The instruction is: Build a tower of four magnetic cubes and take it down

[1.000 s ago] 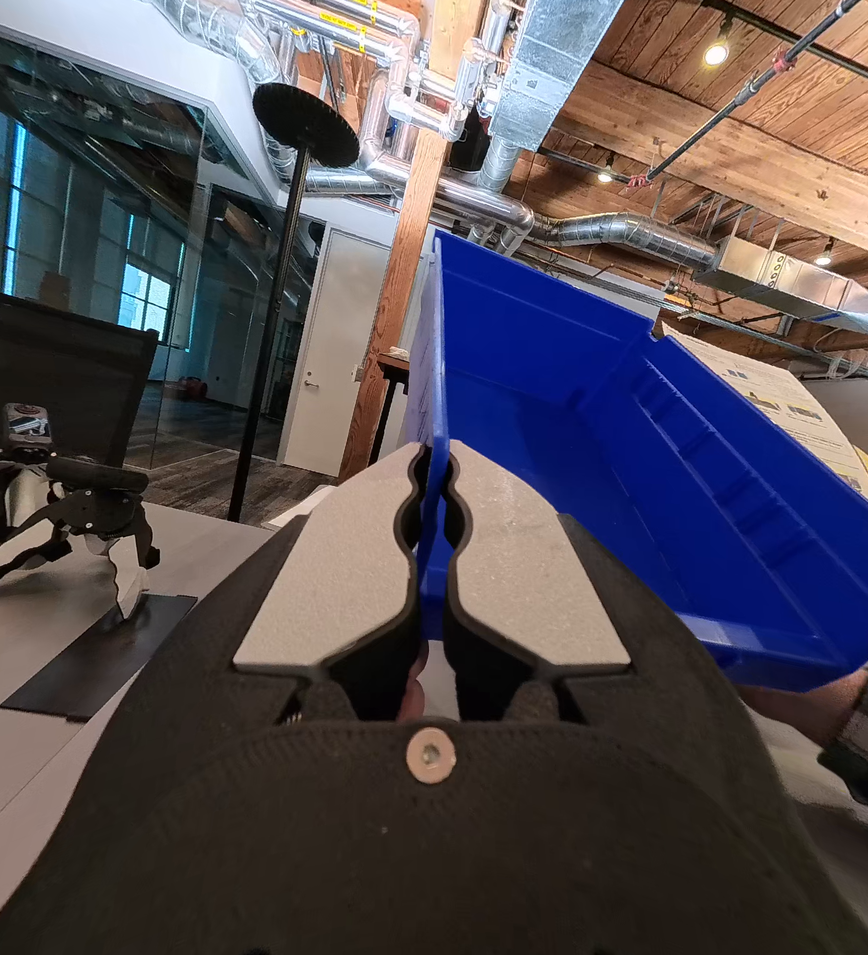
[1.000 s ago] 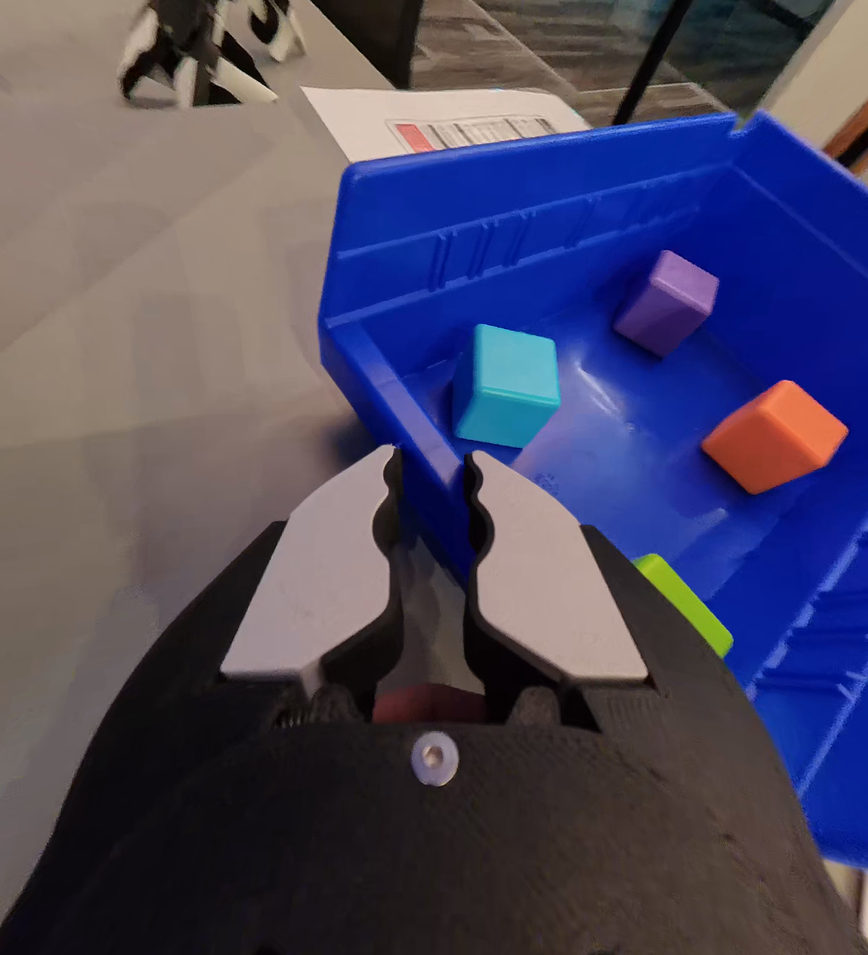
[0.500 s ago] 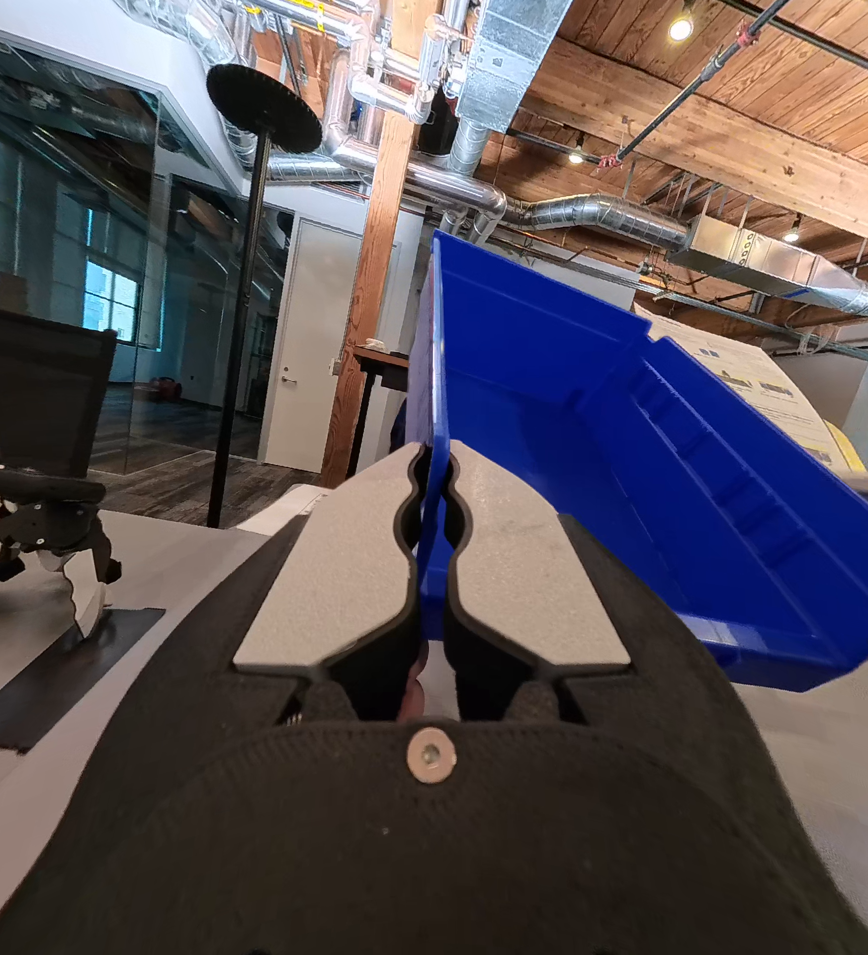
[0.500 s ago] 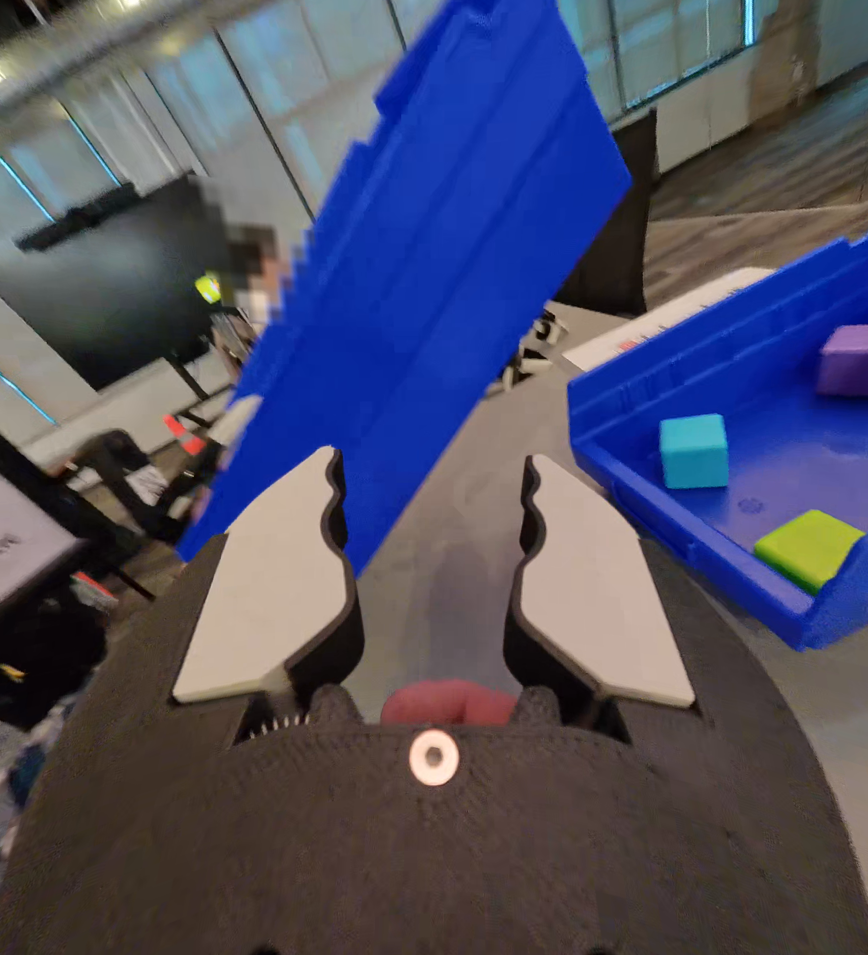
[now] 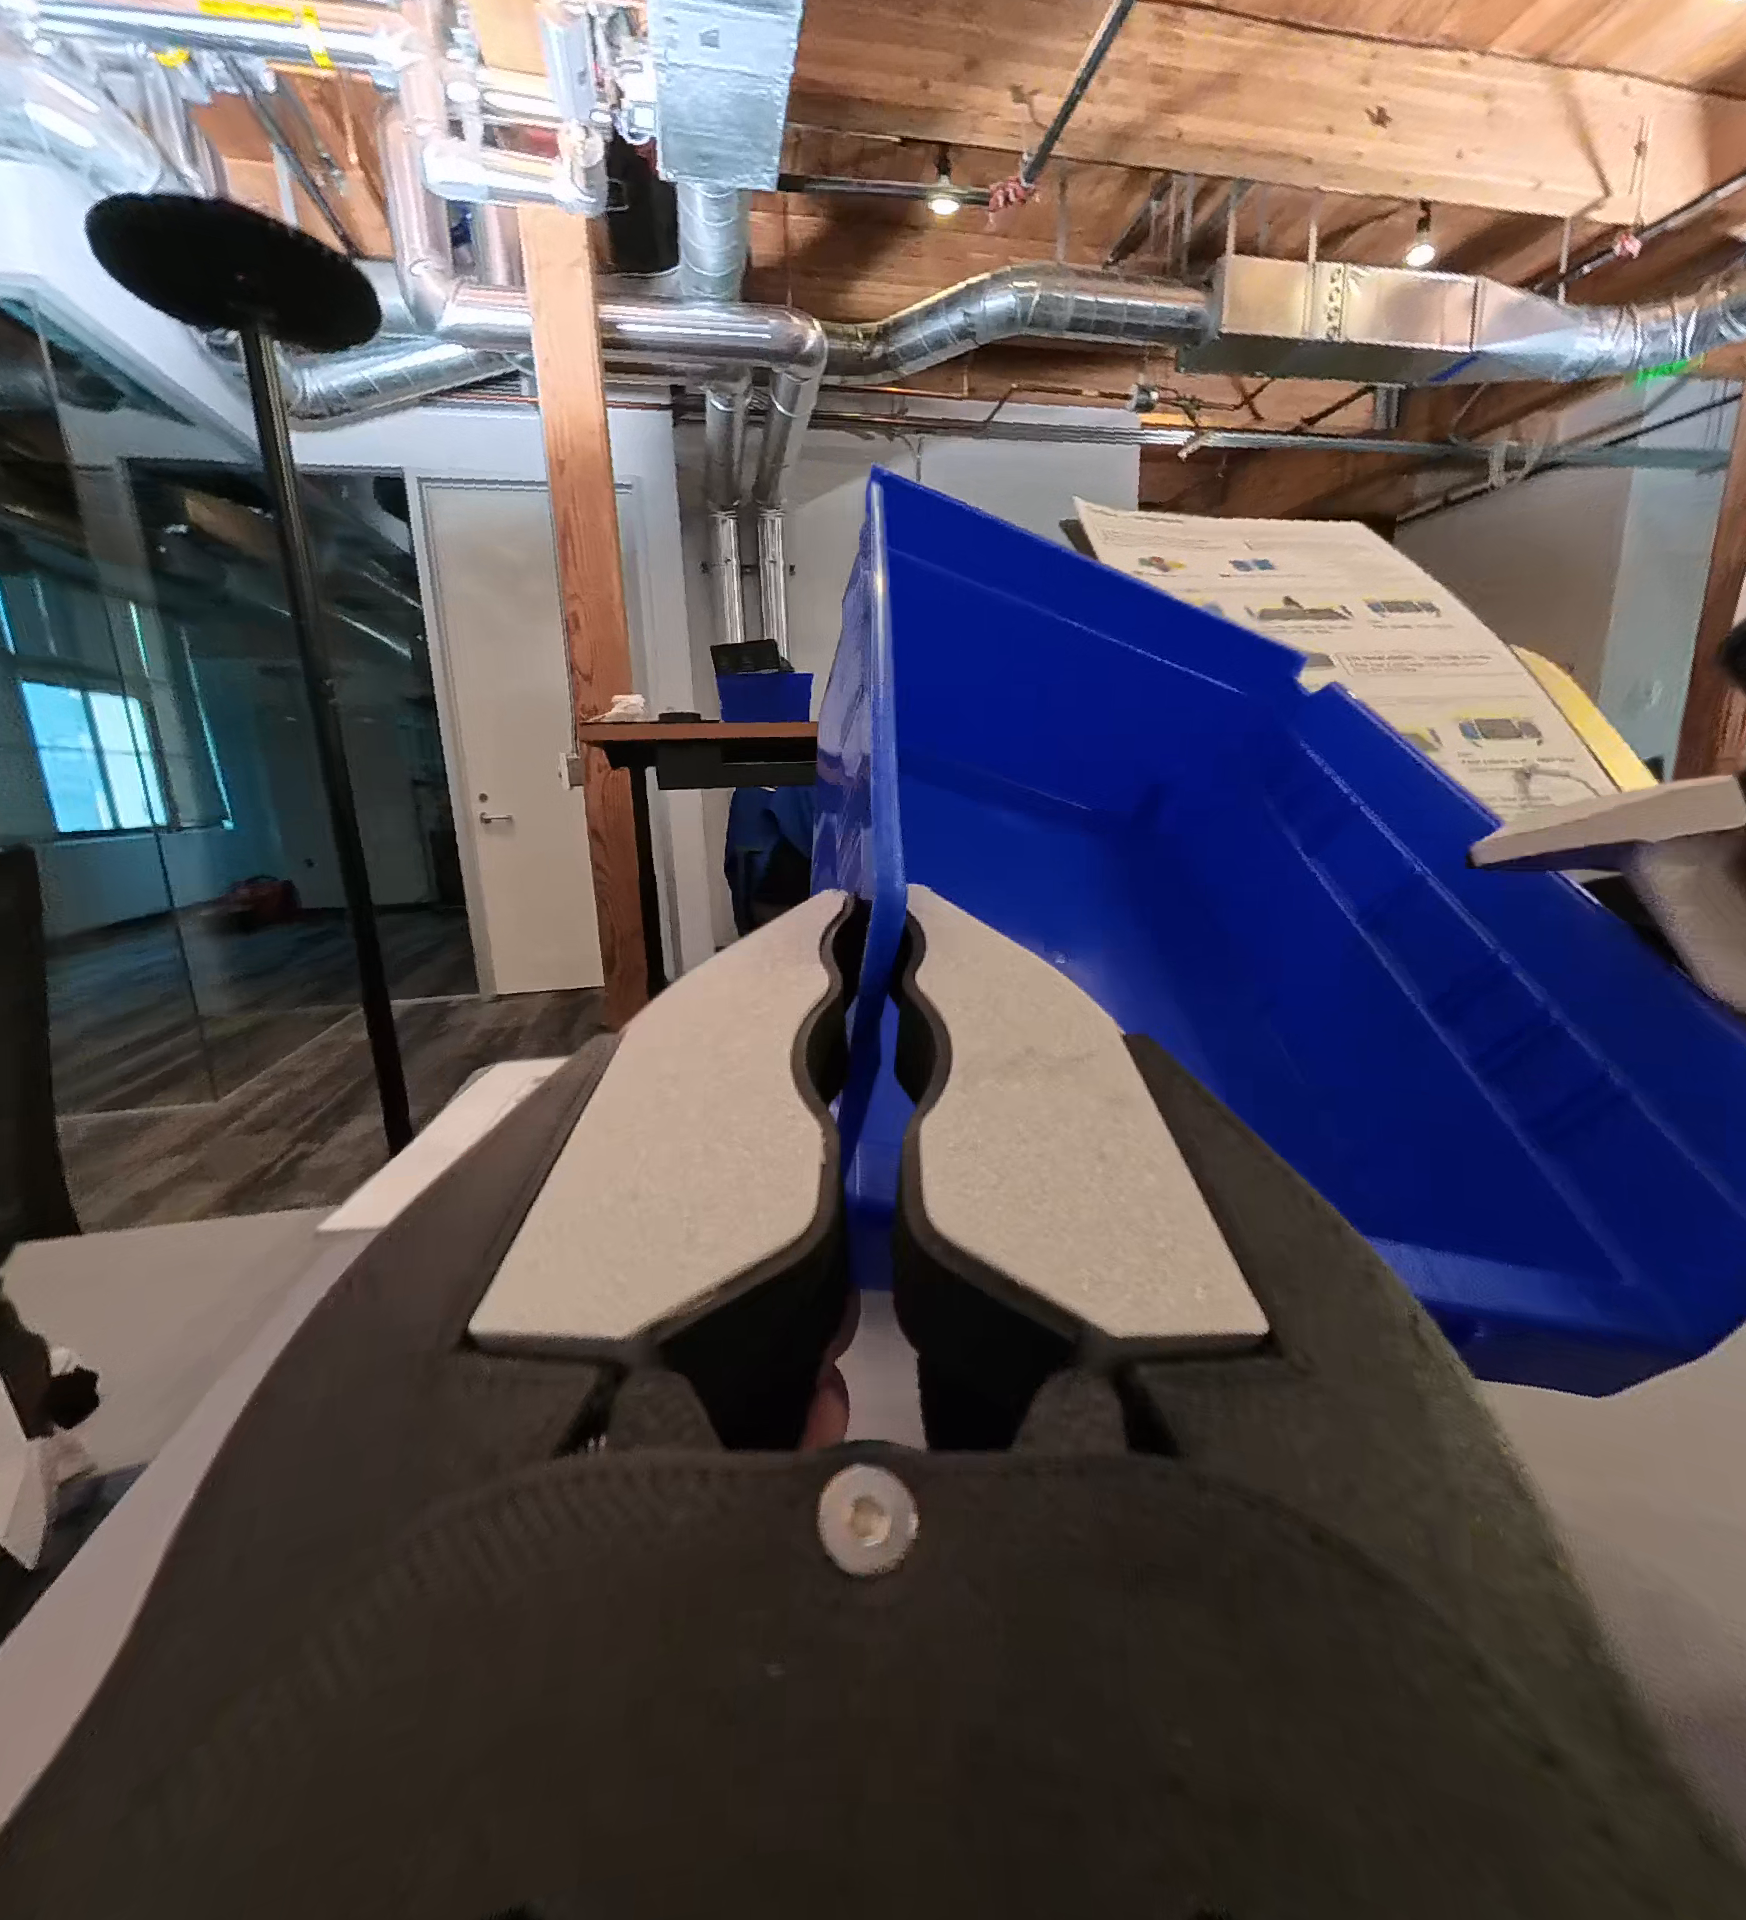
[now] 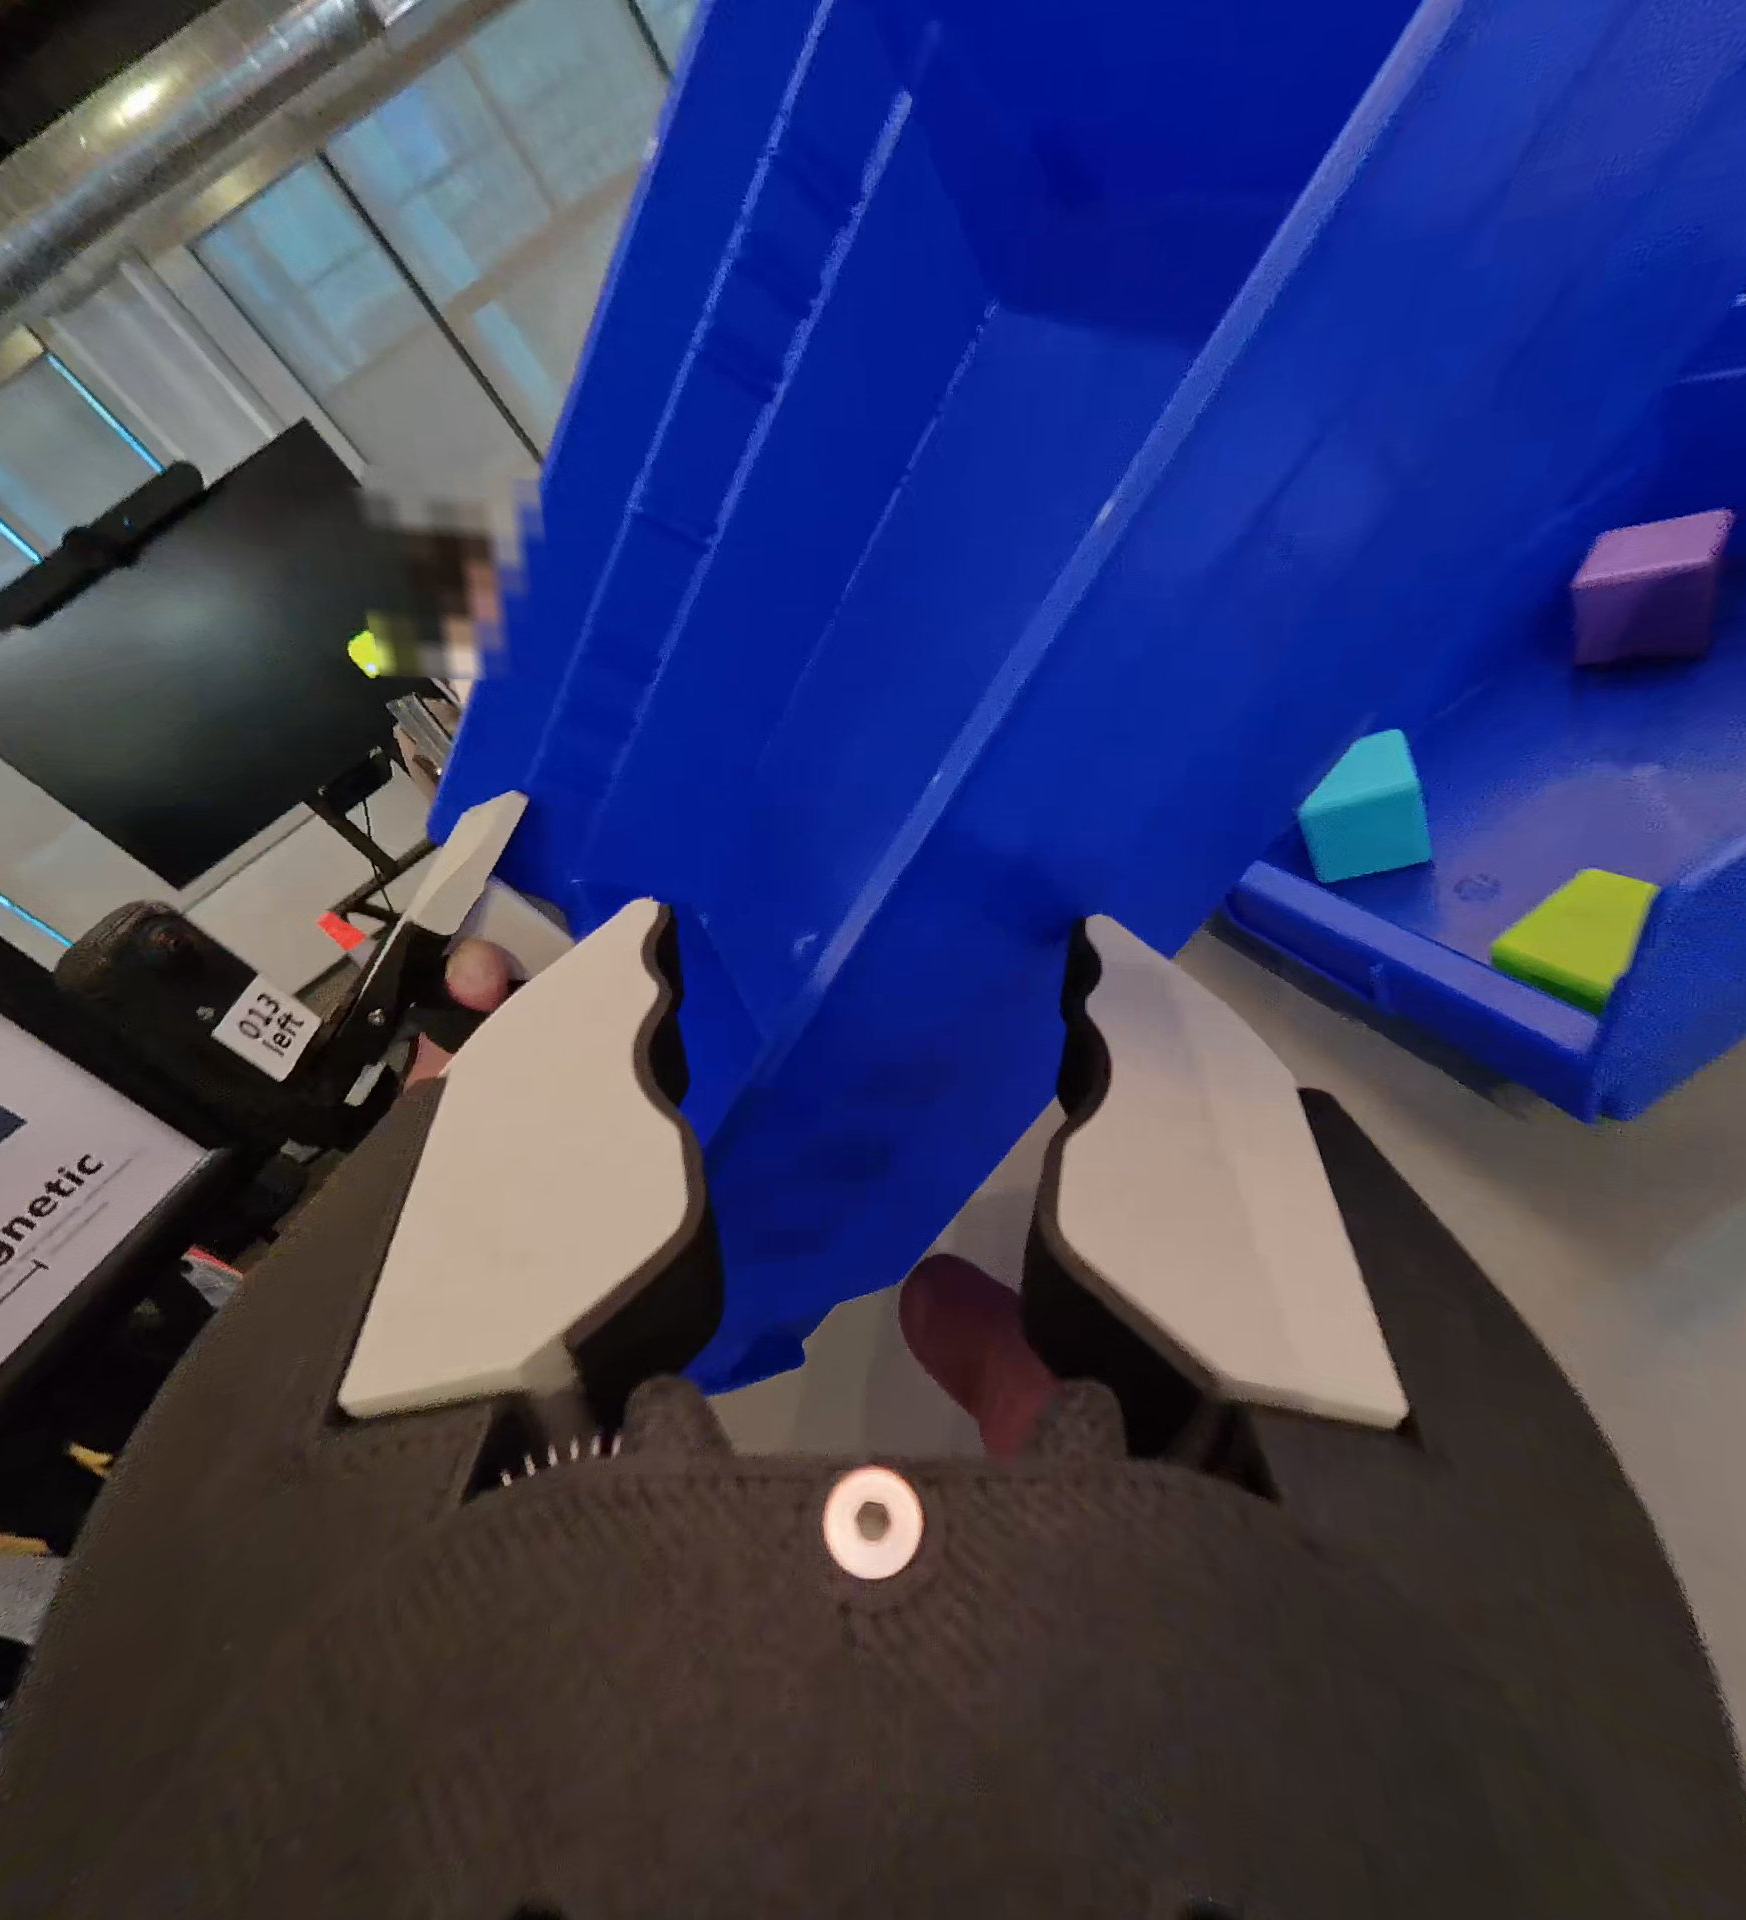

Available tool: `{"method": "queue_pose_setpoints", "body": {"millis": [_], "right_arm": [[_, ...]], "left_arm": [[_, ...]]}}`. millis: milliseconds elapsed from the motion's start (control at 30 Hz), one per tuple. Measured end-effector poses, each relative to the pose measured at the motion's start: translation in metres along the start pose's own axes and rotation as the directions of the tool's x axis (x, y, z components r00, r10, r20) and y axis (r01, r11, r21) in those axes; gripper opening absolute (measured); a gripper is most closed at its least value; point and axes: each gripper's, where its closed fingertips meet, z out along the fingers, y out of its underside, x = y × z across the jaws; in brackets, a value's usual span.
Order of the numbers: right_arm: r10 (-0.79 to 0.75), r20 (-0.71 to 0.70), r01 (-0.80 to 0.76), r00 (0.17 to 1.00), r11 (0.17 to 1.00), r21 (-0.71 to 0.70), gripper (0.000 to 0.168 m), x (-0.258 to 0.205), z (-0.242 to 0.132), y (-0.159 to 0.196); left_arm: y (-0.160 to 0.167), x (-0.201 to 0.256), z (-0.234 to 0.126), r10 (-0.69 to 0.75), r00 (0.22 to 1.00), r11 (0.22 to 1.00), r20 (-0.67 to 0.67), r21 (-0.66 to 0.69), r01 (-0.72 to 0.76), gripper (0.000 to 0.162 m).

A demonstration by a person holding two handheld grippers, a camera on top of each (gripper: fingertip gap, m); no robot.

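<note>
Two blue bins are showing: the left gripper (image 5: 874, 925) is pinching the side wall of a lifted, tilted bin (image 5: 1212, 914), while the right gripper (image 6: 869, 925) is holding its fingers spread around that bin's lower end. Farther off, a second bin (image 6: 1534, 1039) is sitting on the bench, holding teal (image 6: 1362, 810), green (image 6: 1575, 930) and purple (image 6: 1648, 587) cubes apart from one another.

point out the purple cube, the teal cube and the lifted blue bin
purple cube (image 6: 1646, 587), right wrist view, on its front face
teal cube (image 6: 1362, 808), right wrist view, on its front face
lifted blue bin (image 5: 1108, 831), left wrist view, on its inner floor
</note>
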Motion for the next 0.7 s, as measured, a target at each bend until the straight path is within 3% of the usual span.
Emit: {"method": "queue_pose_setpoints", "body": {"millis": [433,700], "right_arm": [[0.186,-0.03,-0.181,0.982,0.973,0.141,0.035,0.047,-0.042,-0.015],[0.14,-0.129,-0.113,0.982,0.974,0.195,0.015,0.066,-0.08,-0.03]], "left_arm": [[-0.044,0.084,0.022,0.367,0.93,0.929,-0.023,0.054,-0.366,0.004],[-0.059,0.14,0.027,0.474,0.88,0.873,-0.037,0.154,-0.464,0.005]]}}
